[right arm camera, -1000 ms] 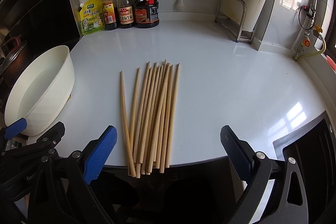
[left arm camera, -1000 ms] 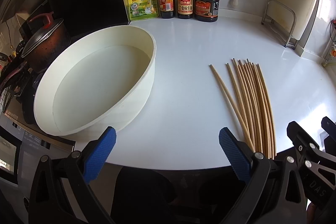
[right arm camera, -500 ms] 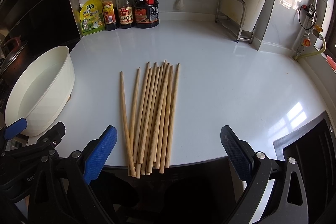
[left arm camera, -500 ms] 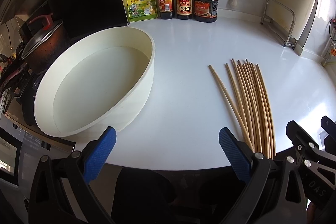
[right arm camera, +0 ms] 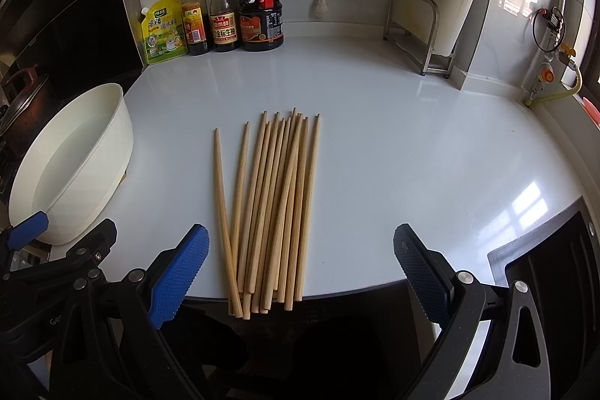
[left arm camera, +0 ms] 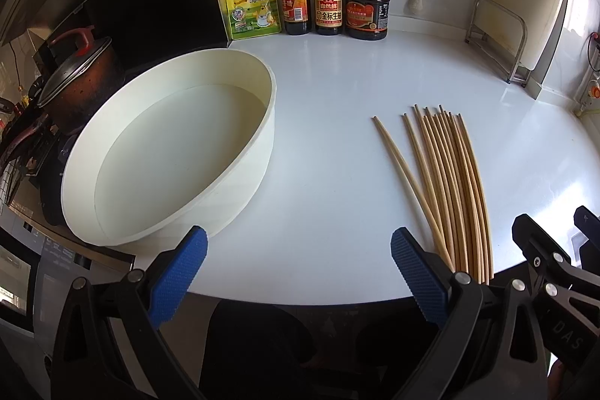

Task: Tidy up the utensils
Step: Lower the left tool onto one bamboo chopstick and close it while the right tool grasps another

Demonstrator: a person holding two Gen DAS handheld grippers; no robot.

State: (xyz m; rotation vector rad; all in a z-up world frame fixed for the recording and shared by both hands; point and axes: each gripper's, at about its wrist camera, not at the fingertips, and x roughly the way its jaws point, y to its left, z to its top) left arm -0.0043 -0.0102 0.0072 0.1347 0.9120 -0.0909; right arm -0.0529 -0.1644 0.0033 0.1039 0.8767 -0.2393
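Several wooden chopsticks [right arm camera: 273, 205] lie side by side on the white counter, thick ends over its front edge; they also show in the left wrist view [left arm camera: 446, 182]. A white oval tub [left arm camera: 168, 152] holding water sits at the counter's left; it shows in the right wrist view [right arm camera: 75, 160] too. My left gripper [left arm camera: 298, 265] is open and empty at the front edge, between tub and chopsticks. My right gripper [right arm camera: 300, 261] is open and empty, hovering over the thick ends of the chopsticks.
Three sauce bottles [right arm camera: 232, 6] and a yellow-green pouch [right arm camera: 161, 32] stand at the back wall. A metal rack with a white board [right arm camera: 423, 29] stands at back right. A lidded pot [left arm camera: 78, 77] sits on the stove at left. A dark sink edge [right arm camera: 555, 261] lies at right.
The left wrist view has shifted very slightly; the right gripper and all objects have stayed still.
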